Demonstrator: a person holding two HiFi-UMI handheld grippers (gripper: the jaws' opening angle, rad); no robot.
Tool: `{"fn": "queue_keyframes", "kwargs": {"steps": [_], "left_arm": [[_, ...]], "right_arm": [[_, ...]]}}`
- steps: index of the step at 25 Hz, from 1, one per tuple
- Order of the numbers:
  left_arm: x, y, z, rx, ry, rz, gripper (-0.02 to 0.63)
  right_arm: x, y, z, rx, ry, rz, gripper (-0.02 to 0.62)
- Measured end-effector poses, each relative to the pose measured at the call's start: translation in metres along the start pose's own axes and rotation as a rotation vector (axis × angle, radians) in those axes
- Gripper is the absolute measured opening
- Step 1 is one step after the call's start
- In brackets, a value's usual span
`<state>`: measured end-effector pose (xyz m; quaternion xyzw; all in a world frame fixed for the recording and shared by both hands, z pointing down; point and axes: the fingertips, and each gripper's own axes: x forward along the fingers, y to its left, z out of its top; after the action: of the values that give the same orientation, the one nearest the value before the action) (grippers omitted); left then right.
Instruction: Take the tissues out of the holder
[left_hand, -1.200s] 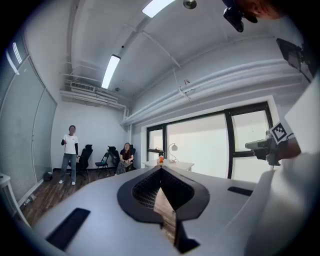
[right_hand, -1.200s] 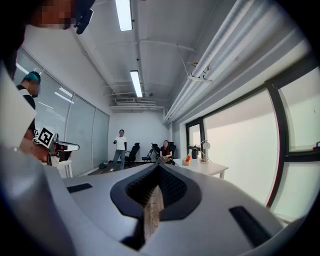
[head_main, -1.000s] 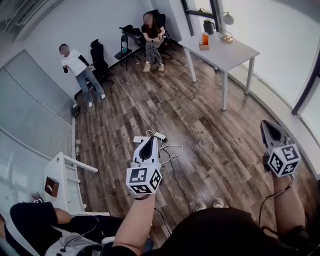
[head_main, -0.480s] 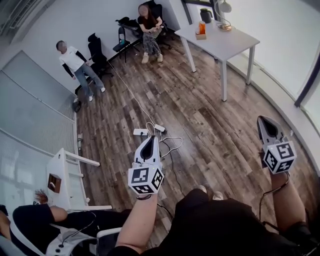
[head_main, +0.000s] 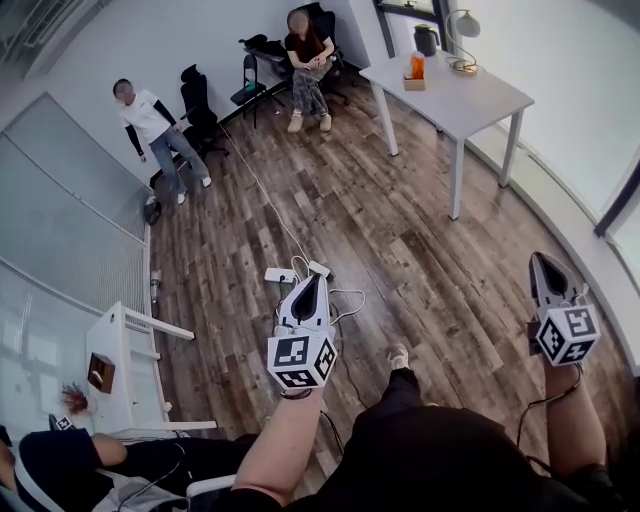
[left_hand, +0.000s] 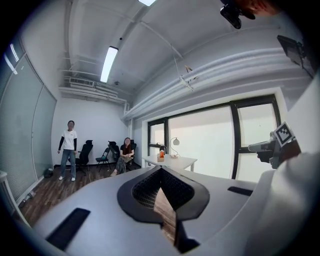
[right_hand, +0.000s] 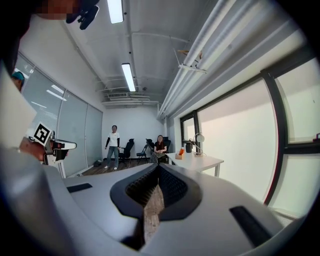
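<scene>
Left claw (head_main: 312, 282): clenched, tips together, nothing in it, held over bare floor (head_main: 420, 240) near centre. Far right: desk (head_main: 480, 100) by the window, well apart from both claws. On its far left end sits a small holder (head_main: 412, 84) with what I take to be the tissues (head_main: 416, 66), orange, sticking out the top; too small to confirm. Kettle (head_main: 427, 40) and lamp (head_main: 462, 30) are just beyond it. Right claw (head_main: 541, 262): also clenched and empty, near right. Task not started, nothing reached. Handling guess: tissues are light, soft, no stiffness, and tear easily. Pinch the exposed tuft low, close to where it leaves the holder, then pull straight up. The holder looks light too and will probably lift or tip with the pull, so one claw should pin its side wall while the other draws. Both claws must release first.
</scene>
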<state>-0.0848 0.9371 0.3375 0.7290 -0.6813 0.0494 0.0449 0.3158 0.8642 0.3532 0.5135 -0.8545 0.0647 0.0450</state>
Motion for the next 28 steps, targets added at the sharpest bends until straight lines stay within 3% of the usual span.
{"fn": "queue_keyframes", "kwargs": {"steps": [7, 15, 28], "left_arm": [[0.076, 0.042, 0.017, -0.016, -0.04, 0.001, 0.005], [0.162, 0.091, 0.04, 0.024, -0.063, -0.046, 0.005], [0.286, 0.171, 0.041, 0.069, -0.039, -0.106, 0.005]], "right_arm": [[0.059, -0.007, 0.005, 0.038, 0.01, -0.042, 0.005], [0.152, 0.005, 0.028, 0.028, 0.02, -0.059, 0.005], [0.282, 0.019, 0.046, 0.02, 0.026, -0.096, 0.005]]}}
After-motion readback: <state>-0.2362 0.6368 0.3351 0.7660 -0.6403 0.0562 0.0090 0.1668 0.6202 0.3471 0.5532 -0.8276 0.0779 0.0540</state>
